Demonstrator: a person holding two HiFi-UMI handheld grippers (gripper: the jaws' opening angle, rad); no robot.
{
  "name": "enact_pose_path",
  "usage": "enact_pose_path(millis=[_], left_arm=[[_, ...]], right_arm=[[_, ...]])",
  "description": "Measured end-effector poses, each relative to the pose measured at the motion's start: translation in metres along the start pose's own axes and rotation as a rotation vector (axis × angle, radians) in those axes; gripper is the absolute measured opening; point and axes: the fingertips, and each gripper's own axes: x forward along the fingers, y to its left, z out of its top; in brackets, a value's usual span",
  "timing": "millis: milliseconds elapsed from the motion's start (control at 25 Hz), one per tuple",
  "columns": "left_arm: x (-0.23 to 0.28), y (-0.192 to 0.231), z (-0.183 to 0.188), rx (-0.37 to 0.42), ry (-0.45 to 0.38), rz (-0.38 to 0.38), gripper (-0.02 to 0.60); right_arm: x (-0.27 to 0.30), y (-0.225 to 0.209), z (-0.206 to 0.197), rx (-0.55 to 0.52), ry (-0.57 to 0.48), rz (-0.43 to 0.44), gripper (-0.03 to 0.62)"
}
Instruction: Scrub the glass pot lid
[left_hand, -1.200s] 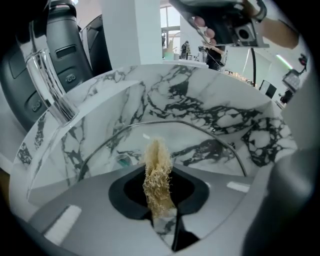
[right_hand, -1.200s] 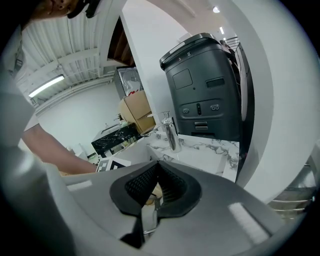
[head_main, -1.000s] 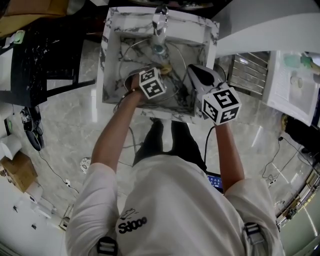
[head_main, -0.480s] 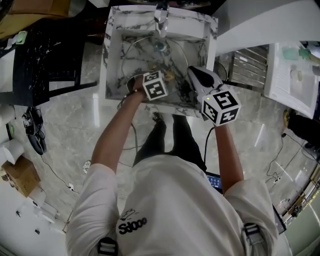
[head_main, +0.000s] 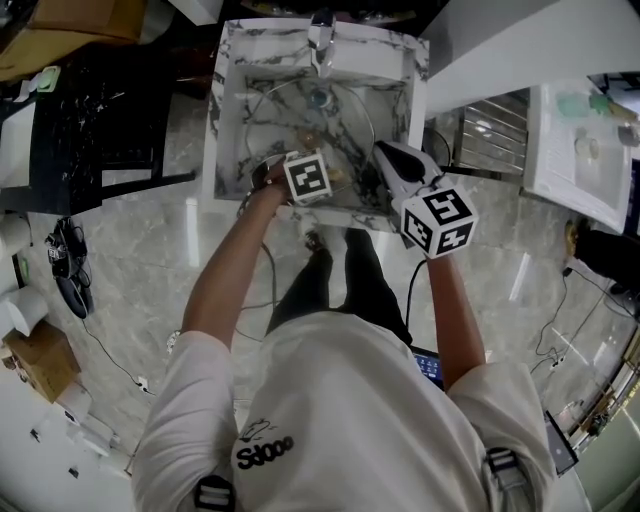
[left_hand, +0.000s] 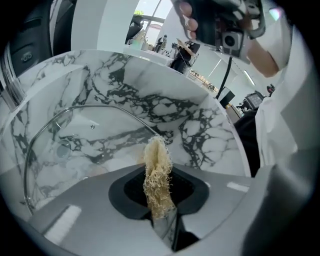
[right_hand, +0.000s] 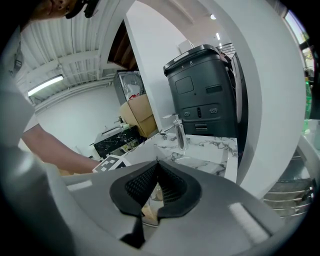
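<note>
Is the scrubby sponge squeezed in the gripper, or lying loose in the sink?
Squeezed. The left gripper has its jaws shut on the loofah scrubber, which sticks out from between them.

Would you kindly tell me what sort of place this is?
Probably a lab or workshop rather than a home kitchen: a freestanding marble sink, loose floor cables, a cardboard box.
</note>
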Motion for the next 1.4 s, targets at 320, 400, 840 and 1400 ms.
enact_pose_path(millis=[320,400,840,1400], left_arm=[[-0.023,-0.009,-0.023,-0.07,0.065,-0.077,0.064],[-0.035,-0.001,-0.024,-0.093,0.038,-0.036,0.066],[-0.107,0.102,-0.015,-0.251,-0.149,0.455,0.067],[-0.117,0.197,-0.029,-0.18,-0.1,0.699,0.069]], right_arm=[[0.0,0.005,0.011,-0.027,0.004,0.028,0.003],[0.002,0.005,0.016,-0.035,0.004,0.039,0.003],[0.005,-0.003,0.043,-0.099,0.007,0.123,0.003],[0.024,-0.018,0.048,-0.058,0.011,0.034,0.003]])
